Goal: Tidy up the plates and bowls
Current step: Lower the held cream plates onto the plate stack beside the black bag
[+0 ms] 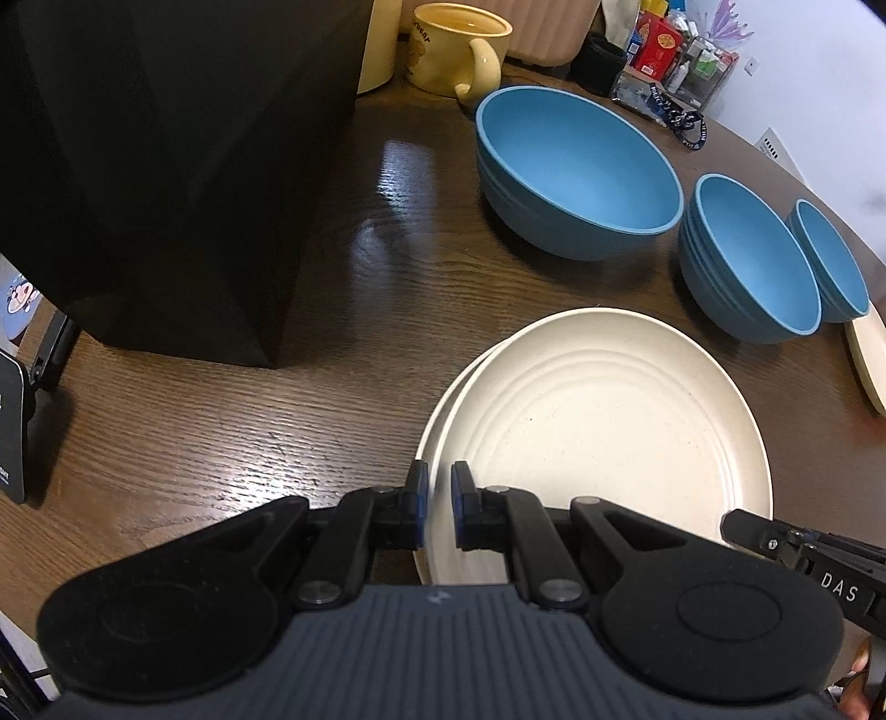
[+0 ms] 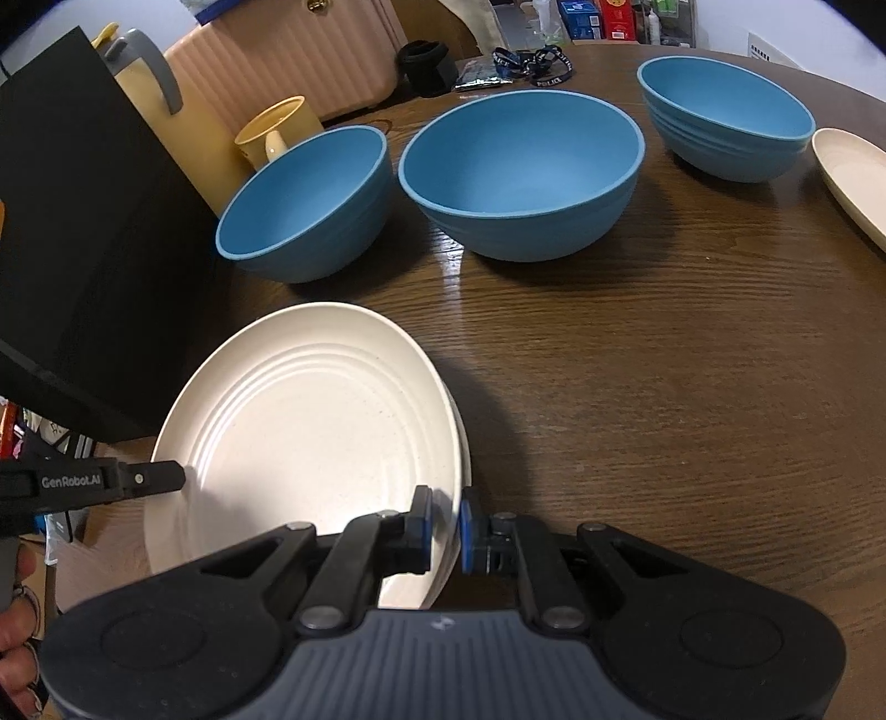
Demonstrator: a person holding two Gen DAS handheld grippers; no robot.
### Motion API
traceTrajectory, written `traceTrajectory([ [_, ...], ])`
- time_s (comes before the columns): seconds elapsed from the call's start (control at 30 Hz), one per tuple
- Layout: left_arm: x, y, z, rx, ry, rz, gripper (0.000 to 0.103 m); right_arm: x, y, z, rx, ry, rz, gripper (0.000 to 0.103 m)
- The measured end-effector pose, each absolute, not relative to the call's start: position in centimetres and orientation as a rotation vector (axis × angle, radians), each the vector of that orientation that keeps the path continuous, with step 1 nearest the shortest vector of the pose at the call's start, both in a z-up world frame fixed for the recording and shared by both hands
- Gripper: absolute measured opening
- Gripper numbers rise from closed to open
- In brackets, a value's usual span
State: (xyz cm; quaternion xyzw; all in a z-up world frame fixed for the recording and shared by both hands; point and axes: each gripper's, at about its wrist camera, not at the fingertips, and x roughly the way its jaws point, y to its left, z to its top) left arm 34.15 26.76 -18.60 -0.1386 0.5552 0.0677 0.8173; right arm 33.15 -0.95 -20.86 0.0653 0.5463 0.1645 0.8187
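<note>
From the left wrist, the left claw (image 1: 439,507) is nearest, its blue-padded fingers pinched onto the left rim of the cream-white round ridged plate (image 1: 598,421). That plate sits on a second plate of the same kind (image 1: 437,404), whose edge peeks out on the left. Both rest on the dark wood-grain counter (image 1: 232,421). Beyond them stand three blue bowls in a row: a large blue bowl (image 1: 576,166), a medium blue bowl (image 1: 753,249) and a small blue bowl (image 1: 830,260), apart from the plates. Another cream plate (image 1: 869,354) lies at the right edge. A yellow ceramic mug (image 1: 459,50) stands behind, and a black box (image 1: 155,166) fills the left. The right claw's tip (image 1: 745,526) reaches the plate's right rim.

From the right wrist, the right claw (image 2: 444,523) is closed on the top plate's (image 2: 310,421) right rim, with the left claw's finger (image 2: 160,479) touching the opposite side. The three bowls (image 2: 520,166) stand behind on the counter (image 2: 664,387).
</note>
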Motion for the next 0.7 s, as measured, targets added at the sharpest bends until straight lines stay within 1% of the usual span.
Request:
traceTrajectory([
  [0.7, 34.3, 26.9, -19.2, -0.300, 1.184, 0.149, 0.009, 33.1, 0.6, -20.5, 0.040, 1.134, 0.342, 0.011],
])
